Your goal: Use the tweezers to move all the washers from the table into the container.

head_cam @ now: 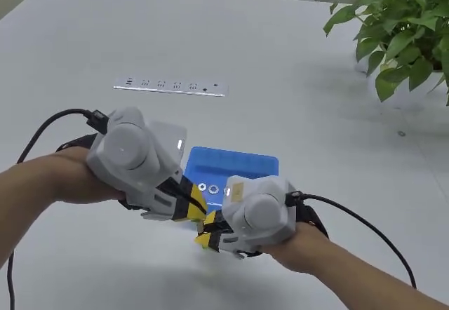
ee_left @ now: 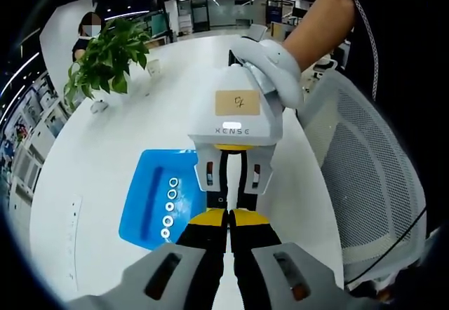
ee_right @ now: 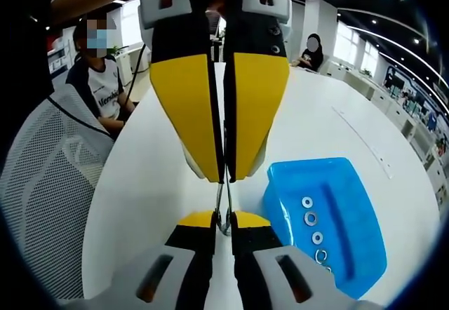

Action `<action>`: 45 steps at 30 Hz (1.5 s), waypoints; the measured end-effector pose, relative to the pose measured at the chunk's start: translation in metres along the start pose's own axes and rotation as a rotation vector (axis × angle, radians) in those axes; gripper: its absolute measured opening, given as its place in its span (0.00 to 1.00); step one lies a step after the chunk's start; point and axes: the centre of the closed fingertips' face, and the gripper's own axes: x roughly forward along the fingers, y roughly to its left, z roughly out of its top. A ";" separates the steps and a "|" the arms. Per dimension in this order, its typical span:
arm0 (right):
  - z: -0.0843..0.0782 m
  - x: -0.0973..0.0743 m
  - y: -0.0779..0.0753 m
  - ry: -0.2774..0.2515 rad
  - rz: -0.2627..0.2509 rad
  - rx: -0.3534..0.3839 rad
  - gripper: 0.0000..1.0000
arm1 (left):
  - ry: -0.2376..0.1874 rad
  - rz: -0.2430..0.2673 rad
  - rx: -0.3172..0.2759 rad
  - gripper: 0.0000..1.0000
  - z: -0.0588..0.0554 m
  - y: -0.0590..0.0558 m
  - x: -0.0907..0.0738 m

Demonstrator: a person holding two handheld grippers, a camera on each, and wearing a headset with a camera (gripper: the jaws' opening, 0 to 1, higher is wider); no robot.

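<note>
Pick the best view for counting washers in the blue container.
Left gripper view: five washers lie in a clear row in the container. Head view shows two or three, small. Right gripper view shows about four, off to one side.

The head view looks down from above and behind at the table [head_cam: 280, 57], with the tray [head_cam: 238, 161] mid-frame. The two gripper views face each other nose to nose, very near: one sees the right gripper [ee_left: 229, 199], the other the left gripper [ee_right: 224, 177]. All three share the tray.
</note>
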 end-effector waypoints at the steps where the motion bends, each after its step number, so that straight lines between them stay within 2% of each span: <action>1: 0.001 -0.001 0.000 0.000 0.000 0.000 0.09 | 0.000 0.003 0.002 0.05 0.001 0.000 -0.002; 13: 0.014 -0.017 -0.001 0.003 -0.026 -0.011 0.09 | -0.002 0.028 0.027 0.05 0.017 0.000 -0.013; 27: 0.027 -0.035 -0.012 0.010 -0.069 -0.037 0.09 | -0.012 0.061 0.067 0.05 0.034 0.006 -0.027; 37: 0.032 -0.045 -0.025 0.004 -0.099 -0.040 0.09 | -0.018 0.074 0.096 0.05 0.046 0.014 -0.032; 45: 0.030 -0.052 -0.040 0.001 -0.126 -0.039 0.09 | -0.024 0.078 0.118 0.05 0.054 0.027 -0.029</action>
